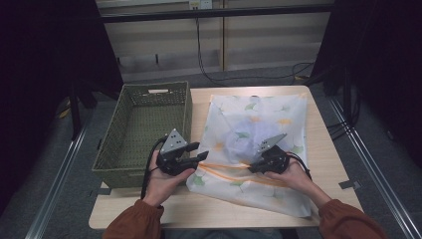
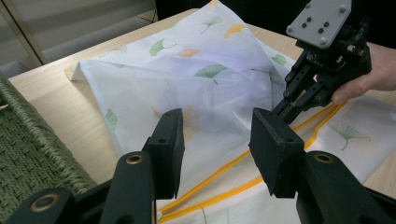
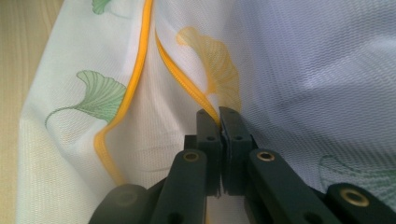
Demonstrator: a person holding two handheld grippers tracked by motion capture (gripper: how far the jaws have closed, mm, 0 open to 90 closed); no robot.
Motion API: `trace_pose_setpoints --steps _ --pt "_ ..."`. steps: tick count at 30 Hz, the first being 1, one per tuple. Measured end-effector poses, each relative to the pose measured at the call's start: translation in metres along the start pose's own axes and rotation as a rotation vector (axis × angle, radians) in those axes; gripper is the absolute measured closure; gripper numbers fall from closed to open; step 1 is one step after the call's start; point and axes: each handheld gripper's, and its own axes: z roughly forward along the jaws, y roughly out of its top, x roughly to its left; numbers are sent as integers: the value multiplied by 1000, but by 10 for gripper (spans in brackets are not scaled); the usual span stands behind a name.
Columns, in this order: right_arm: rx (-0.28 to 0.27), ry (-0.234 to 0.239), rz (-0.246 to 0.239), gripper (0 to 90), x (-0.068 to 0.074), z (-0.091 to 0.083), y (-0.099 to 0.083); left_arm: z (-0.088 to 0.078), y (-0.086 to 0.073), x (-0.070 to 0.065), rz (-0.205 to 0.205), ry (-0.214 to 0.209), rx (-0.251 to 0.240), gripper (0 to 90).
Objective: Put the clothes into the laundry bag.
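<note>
Right gripper (image 3: 219, 116) pinches the yellow-trimmed, leaf-printed white mesh bag (image 1: 259, 134); left gripper (image 2: 217, 140) gapes, unengaged. Green woven basket (image 1: 149, 130) seemingly empty—little done.

A bluish shape (image 1: 247, 133) inside the mesh bag (image 1: 293, 124) is veiled, too indistinct to identify.

Basket (image 1: 142, 132) on left part of table (image 1: 326, 164), overhanging its left edge. Mesh bag (image 1: 254, 149) flat on table just right of basket, reaching from far edge toward near edge. Left gripper (image 1: 201, 156) at bag's left edge, beside basket's near right corner. Right gripper (image 1: 254, 167) on bag, nearer the near edge.
</note>
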Motion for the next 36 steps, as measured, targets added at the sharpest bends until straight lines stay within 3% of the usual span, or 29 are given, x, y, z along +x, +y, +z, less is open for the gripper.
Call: trace_pose_setpoints --steps 5,6,10,11,14,15,17,20,26,29,31,32,36 --pt "33 -21 -14 888 -1 3 -2 -1 -1 1 -4 1 -4 549" --pt "47 -52 -48 889 1 3 -1 -1 -1 2 -1 -3 -7 549" --pt "67 -86 -78 890 3 2 0 -1 -1 2 -2 -5 -4 548" --pt "85 -124 -93 890 3 1 0 -1 -1 2 -1 -5 -3 546" --pt "97 -166 -79 887 -2 -6 -5 -3 -2 1 3 -1 -1 545" --pt "93 -179 -55 885 -4 -9 -8 -4 -3 2 2 0 -2 544" --pt "71 -169 -29 867 -9 -14 -12 -5 -4 3 1 6 2 542" --pt "-13 -144 -8 802 -11 -24 -12 -8 -6 4 -4 9 10 537" --pt "-147 -134 -15 728 -4 -35 -1 -13 -7 6 -2 20 14 525" --pt "-156 -154 -25 732 -2 -30 5 -14 -7 6 4 22 21 524" --pt "-151 -151 -32 805 -2 -25 8 -14 -7 5 6 19 23 520" --pt "-158 -141 -28 852 -2 -24 9 -14 -7 5 10 17 25 520" --pt "-156 -96 -52 886 1 -22 10 -16 -8 4 18 17 31 520"
